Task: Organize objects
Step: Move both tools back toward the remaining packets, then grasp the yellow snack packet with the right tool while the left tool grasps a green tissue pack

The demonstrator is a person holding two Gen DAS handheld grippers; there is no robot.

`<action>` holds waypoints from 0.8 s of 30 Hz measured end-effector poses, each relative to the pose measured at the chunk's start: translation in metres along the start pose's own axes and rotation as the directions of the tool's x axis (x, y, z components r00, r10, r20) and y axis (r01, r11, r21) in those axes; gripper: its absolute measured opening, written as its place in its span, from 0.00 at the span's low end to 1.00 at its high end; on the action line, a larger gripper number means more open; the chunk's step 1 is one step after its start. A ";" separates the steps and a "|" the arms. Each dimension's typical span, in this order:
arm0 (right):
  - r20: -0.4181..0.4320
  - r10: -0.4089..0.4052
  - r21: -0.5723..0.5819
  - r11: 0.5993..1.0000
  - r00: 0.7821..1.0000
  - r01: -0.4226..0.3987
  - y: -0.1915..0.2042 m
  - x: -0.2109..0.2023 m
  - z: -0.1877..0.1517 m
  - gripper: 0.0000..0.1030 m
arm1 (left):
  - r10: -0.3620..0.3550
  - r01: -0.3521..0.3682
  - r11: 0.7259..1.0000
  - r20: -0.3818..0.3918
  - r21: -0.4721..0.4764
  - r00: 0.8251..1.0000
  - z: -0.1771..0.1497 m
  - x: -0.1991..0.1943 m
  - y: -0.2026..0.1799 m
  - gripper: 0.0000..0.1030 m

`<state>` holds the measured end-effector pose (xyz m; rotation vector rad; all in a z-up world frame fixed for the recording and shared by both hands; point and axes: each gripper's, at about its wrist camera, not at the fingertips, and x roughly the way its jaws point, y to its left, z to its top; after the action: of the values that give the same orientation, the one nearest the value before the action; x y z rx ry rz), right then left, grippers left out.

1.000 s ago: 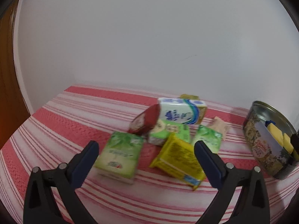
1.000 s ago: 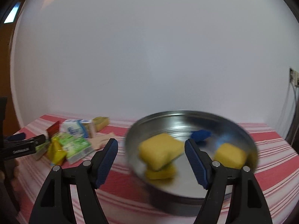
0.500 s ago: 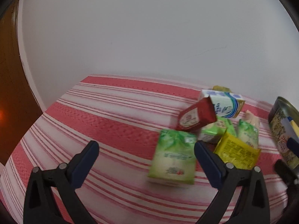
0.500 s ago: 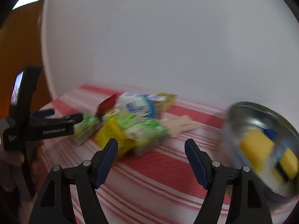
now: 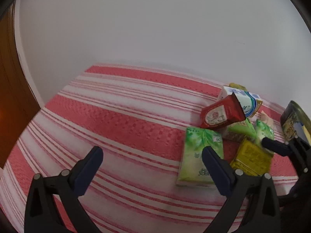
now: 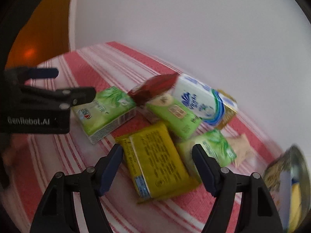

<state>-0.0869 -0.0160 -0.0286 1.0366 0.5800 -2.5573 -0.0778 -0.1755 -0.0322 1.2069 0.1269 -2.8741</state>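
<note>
A pile of small packets lies on the red-striped cloth (image 5: pixel 120 124). In the right wrist view my right gripper (image 6: pixel 157 151) is open, its jaws either side of the yellow packet (image 6: pixel 157 163). Around it lie a green tissue pack (image 6: pixel 106 112), a second green pack (image 6: pixel 175 114), a third green pack (image 6: pixel 215 145), a red packet (image 6: pixel 155 87) and a blue-and-white pack (image 6: pixel 202 99). My left gripper (image 5: pixel 151 155) is open and empty over bare cloth, left of the green pack (image 5: pixel 198 155). The red packet (image 5: pixel 221 114) and yellow packet (image 5: pixel 250 159) show there too.
A round metal tin (image 6: pixel 287 178) with yellow pieces inside stands at the right edge; it also shows in the left wrist view (image 5: pixel 293 120). A white wall rises behind the table. A wooden door (image 5: pixel 9 89) is on the left. A beige wrapper (image 6: pixel 241 147) lies by the tin.
My right gripper swung left from the tin to the packet pile and now straddles the yellow packet. My left gripper shifted left, so the pile sits at its right.
</note>
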 end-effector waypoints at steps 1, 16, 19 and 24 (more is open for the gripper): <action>-0.005 -0.013 -0.022 1.000 1.000 0.013 0.003 0.002 0.000 0.73 | -0.017 0.017 1.000 -0.006 -0.004 1.000 0.000 0.000 0.000 1.00; 0.114 0.116 0.198 0.971 0.987 -0.137 -0.065 -0.052 -0.047 0.27 | -0.185 0.185 0.982 -0.015 0.037 0.983 -0.005 -0.002 -0.029 1.00; 0.119 0.161 0.252 0.950 0.980 -0.187 -0.078 -0.056 -0.058 0.24 | -0.148 0.150 0.984 -0.031 0.092 0.989 -0.006 0.005 -0.043 1.00; 0.113 0.206 0.318 0.919 0.972 -0.232 -0.091 -0.051 -0.065 0.23 | -0.133 0.141 0.979 -0.064 0.150 0.989 -0.004 0.013 -0.064 1.00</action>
<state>-0.0530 0.1011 -0.0120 1.0315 0.0074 -2.5280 -0.0866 -0.1115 -0.0400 1.3522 -0.0118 -3.0202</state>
